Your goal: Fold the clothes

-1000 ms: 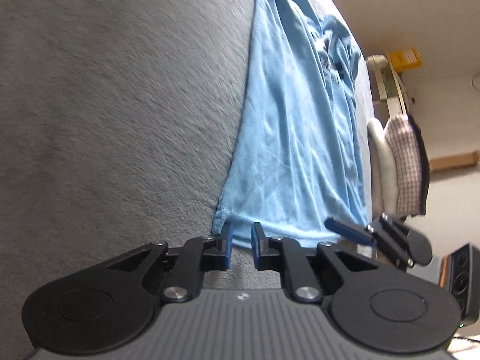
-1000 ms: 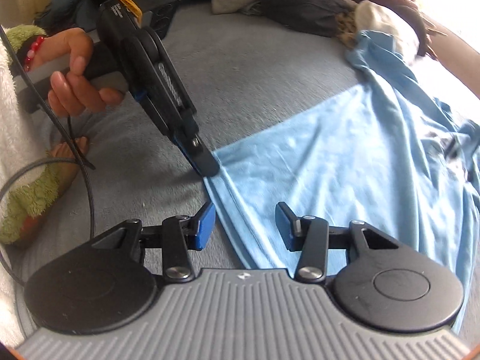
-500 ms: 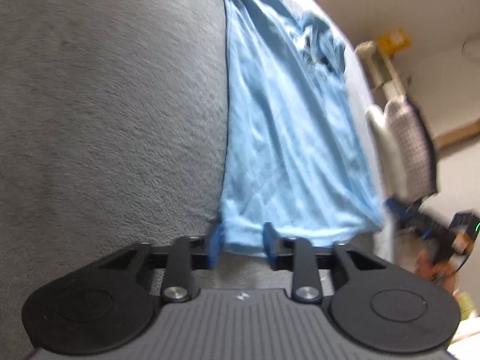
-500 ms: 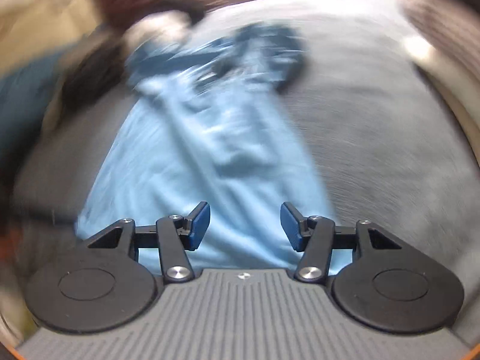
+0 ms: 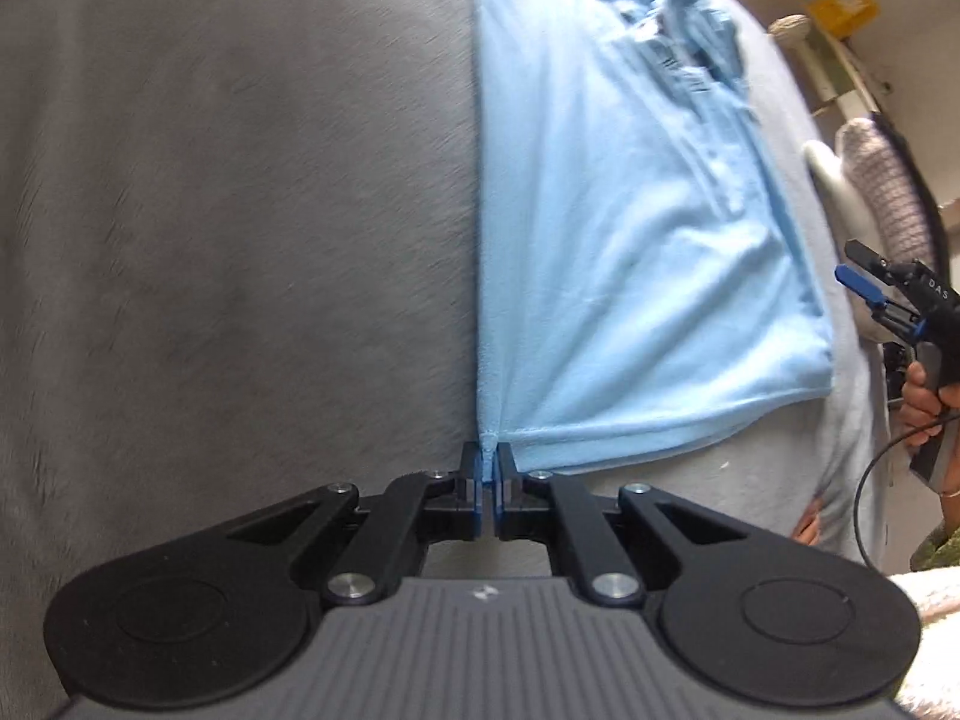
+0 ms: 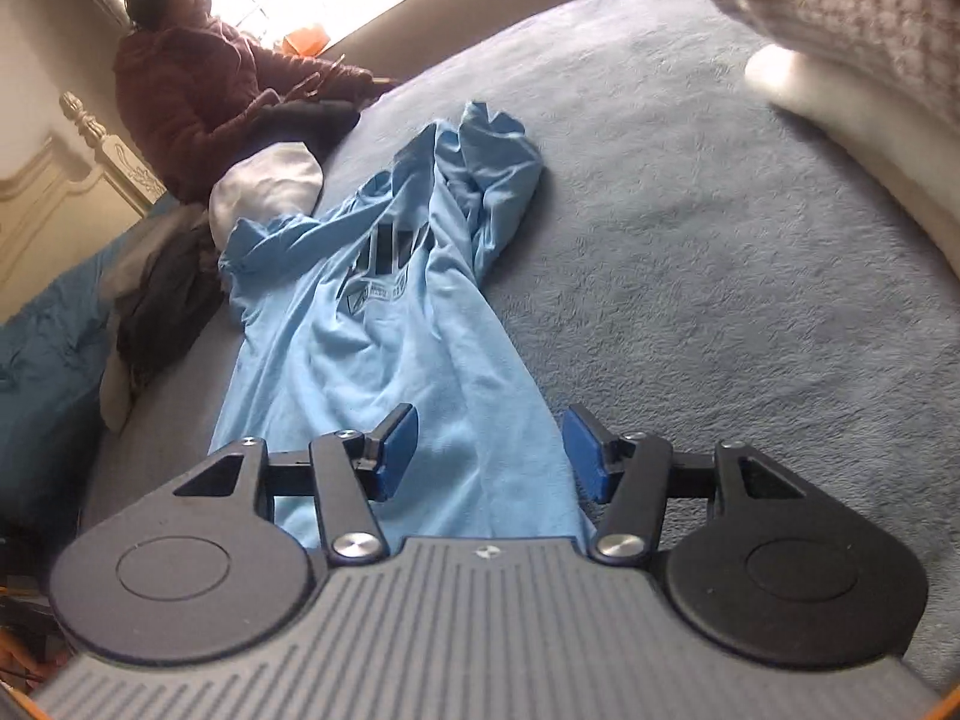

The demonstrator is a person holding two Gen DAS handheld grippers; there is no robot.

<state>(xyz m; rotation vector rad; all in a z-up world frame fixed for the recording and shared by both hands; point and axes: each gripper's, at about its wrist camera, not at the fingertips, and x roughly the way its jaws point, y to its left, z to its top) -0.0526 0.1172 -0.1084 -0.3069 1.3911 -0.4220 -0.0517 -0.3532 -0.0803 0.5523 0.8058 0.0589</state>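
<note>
Left claw [image 5: 487, 468] is pinched tight on the near hem corner of the one light-blue cotton T-shirt [image 5: 630, 252], where a second ago its jaws were apart at that hem. Right claw [image 6: 489, 450] hovers half-open and empty over the shirt's other hem corner, having swung across from beside the left. The shirt lies lengthwise on the grey plush bed [image 6: 720, 276], collar end crumpled. Beyond, one heap of dark clothes [image 6: 162, 300]; one seated person [image 6: 198, 90].

1. The light blue shirt [image 6: 384, 324], ahead of the tool, is thin, soft, matt cloth.
2. The grey blanket [image 5: 240, 240] beneath it is fuzzy, napped fabric.
3. The gripper fingers [image 6: 399, 447] look like matt plastic.
</note>
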